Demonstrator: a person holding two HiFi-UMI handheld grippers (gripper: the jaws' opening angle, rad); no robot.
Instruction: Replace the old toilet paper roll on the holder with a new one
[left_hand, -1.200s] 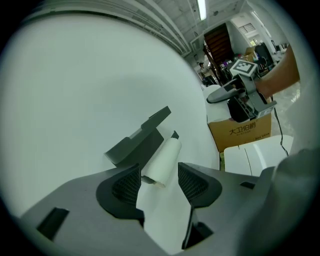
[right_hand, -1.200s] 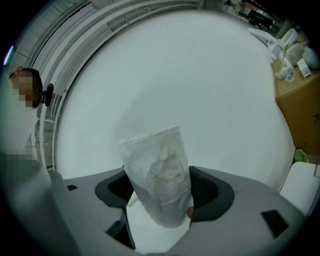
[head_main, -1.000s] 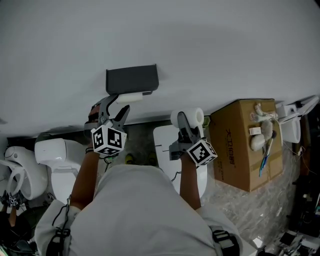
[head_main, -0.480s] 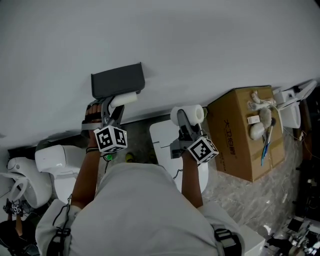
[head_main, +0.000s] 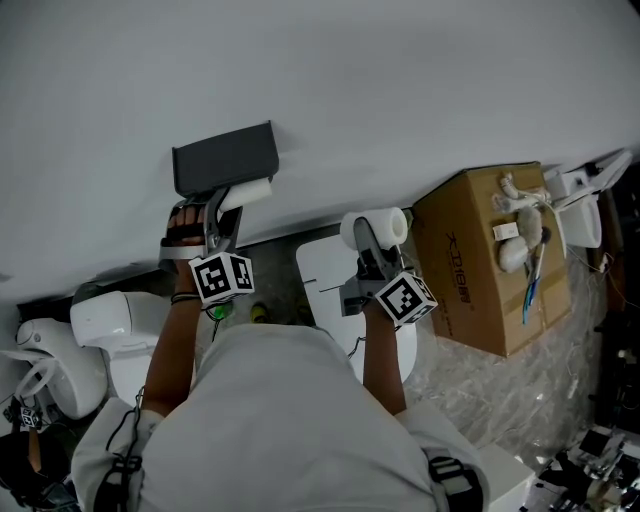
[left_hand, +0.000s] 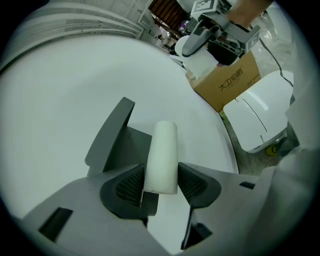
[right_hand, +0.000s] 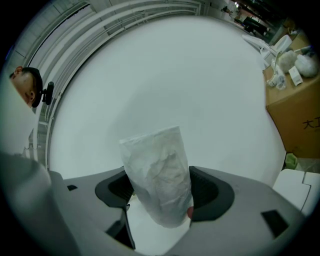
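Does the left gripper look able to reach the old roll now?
Probably yes: the left gripper has its jaws, just now closing, already flanking the old roll on the holder; nothing blocks them.

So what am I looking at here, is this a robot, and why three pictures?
No robot: a person holds two hand-worked claws. One picture comes from a camera on the person's head, looking down. The other two come from cameras riding on each claw. The left claw sits round the thin old roll on the grey holder fixed to the wall. Its jaws have just been closing, and whether they press the roll yet is unclear. The right claw grips a new wrapped roll. On the floor stand white toilets and a cardboard box.
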